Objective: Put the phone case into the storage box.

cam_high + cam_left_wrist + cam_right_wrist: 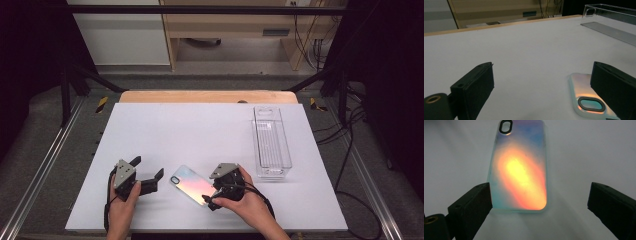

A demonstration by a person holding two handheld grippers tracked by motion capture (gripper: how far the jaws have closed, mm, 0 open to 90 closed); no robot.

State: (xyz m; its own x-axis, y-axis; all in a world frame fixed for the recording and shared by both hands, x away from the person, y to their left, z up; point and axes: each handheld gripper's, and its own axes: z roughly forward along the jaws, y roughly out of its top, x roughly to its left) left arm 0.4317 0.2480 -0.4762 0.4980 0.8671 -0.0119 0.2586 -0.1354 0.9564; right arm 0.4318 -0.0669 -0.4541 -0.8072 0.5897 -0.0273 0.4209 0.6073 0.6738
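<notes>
Likely lab: metal frame (200,9), trailing cables (320,47), dark curtains (30,60).

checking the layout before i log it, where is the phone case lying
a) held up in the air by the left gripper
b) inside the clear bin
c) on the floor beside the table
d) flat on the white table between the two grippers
d: the high view shows the phone case flat on the white table between the left gripper and the right gripper, apart from the clear bin at the right.
</notes>
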